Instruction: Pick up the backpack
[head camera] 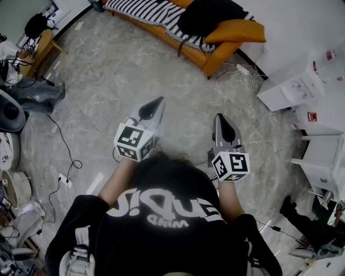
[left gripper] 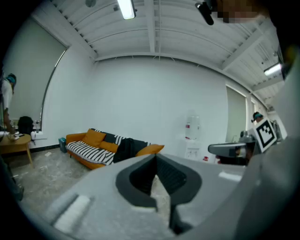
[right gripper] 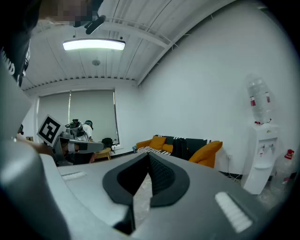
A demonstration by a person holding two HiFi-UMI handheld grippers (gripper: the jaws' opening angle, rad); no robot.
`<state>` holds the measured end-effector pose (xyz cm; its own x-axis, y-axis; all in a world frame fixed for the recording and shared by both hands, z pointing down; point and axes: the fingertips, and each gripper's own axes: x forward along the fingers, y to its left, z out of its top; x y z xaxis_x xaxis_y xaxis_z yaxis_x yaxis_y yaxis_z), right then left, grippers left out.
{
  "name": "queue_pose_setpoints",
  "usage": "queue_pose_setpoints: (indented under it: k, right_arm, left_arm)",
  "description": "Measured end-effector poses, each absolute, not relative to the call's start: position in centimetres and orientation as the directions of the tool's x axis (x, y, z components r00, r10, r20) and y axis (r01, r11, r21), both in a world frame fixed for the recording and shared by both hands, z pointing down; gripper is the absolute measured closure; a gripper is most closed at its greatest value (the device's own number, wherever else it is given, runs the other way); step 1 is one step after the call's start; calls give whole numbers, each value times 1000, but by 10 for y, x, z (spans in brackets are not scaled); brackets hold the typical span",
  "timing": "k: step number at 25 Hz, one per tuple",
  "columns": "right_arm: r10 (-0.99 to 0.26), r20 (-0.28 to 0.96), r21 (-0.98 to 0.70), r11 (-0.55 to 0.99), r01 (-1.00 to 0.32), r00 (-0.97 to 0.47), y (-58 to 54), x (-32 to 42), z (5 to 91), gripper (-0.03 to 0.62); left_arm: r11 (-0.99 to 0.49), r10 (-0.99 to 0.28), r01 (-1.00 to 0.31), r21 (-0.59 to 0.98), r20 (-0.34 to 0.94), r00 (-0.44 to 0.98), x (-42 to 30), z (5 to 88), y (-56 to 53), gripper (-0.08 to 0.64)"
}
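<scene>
The left tongs (head camera: 158, 101) and right tongs (head camera: 219, 116) are both closed with nothing between them. They are held side by side ahead of the person's chest, tipped slightly down toward the sofa (head camera: 218, 57) and well short of it. The black bundle on the sofa seat, beside an orange cushion (head camera: 237, 31), looks like the backpack (head camera: 207, 16). To do this step well, close in on the sofa first, then open one pair. Grip a strap rather than the slack body.

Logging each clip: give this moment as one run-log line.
stage: pre-grasp | left gripper: shut, empty | right gripper: shut, empty | backpack: on sofa, untouched
</scene>
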<state>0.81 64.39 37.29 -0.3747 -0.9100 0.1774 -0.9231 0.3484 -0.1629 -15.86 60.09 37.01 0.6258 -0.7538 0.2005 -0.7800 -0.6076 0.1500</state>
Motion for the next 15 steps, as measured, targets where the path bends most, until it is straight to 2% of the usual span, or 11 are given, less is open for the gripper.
queue_pose_setpoints:
  k: [15]
  right_arm:
    - [-903,194,-181,351,-919,-383,628,-28,378,592]
  left_arm:
    - [-582,-776,-801,140,199,598,-210,371,593,558]
